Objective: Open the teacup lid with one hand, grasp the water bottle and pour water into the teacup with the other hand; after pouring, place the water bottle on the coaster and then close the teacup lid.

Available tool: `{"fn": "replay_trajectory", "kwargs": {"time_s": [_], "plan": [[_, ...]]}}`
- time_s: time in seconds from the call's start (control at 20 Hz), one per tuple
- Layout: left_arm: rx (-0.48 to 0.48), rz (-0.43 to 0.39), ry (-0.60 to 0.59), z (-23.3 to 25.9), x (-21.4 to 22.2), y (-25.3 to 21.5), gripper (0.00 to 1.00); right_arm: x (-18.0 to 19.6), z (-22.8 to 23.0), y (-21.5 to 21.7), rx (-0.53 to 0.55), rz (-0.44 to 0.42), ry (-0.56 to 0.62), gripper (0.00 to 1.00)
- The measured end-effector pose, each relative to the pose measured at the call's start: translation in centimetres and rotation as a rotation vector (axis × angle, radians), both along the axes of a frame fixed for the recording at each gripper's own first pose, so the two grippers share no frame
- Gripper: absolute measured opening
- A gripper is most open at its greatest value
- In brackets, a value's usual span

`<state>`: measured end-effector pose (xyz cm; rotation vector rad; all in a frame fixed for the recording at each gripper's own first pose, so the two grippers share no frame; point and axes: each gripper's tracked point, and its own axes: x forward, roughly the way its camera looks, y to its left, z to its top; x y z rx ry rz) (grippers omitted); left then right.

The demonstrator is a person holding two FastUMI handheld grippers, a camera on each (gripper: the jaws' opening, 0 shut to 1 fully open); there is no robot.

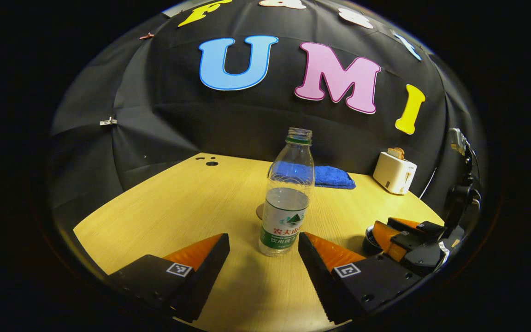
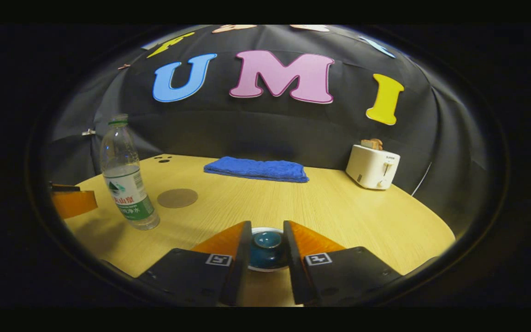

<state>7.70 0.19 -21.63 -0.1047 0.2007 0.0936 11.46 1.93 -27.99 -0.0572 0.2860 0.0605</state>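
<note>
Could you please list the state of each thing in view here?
Water bottle: upright, uncapped, partly filled, ungrasped.
Teacup lid: on the teacup, between the right gripper's jaws.
Left gripper: open, flanking the bottle.
Right gripper: narrowed around the lid knob, contact unclear.
Coaster: bare.
Toaster: holding bread.
Cloth: folded.

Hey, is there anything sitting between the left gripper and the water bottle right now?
Nothing visible. The left gripper is open, and the water bottle stands upright just ahead between its fingers, with only bare table between them. The coaster lies behind the bottle.
</note>
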Motion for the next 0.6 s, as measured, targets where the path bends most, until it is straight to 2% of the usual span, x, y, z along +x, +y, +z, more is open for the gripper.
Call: {"fn": "replay_trajectory", "kwargs": {"time_s": [0.05,0.15,0.2,0.25,0.3,0.35,0.4,0.45,0.6], "plan": [[0.012,0.004,-0.007,0.1,0.0,0.2,0.96,0.1,0.0,0.0,0.005,0.002,0.008,0.35],[0.039,-0.001,-0.015,0.4,0.0,0.2,0.96,0.1,0.0,0.1,0.007,0.011,0.016,0.35],[0.050,-0.005,-0.013,0.3,0.0,0.2,0.96,0.1,-0.1,0.1,0.013,0.015,0.019,0.28],[0.058,-0.011,-0.014,0.3,0.0,0.3,0.96,0.0,0.0,0.0,0.025,0.015,0.023,0.27],[0.064,-0.024,-0.020,0.4,0.3,0.1,0.95,-0.1,0.0,0.1,0.035,0.018,0.028,0.36],[0.074,-0.041,-0.026,0.5,0.5,0.0,0.95,-0.2,-0.1,0.2,0.038,0.025,0.035,0.28],[0.083,-0.061,-0.028,0.6,0.9,-0.2,0.95,-0.1,0.0,0.1,0.033,0.032,0.034,0.28],[0.091,-0.086,-0.027,0.6,1.3,-0.5,0.95,0.0,0.2,0.1,0.023,0.038,0.031,0.33],[0.091,-0.127,-0.054,1.5,2.4,-0.6,0.95,0.5,1.6,-0.2,0.002,0.057,0.002,0.31]]}}
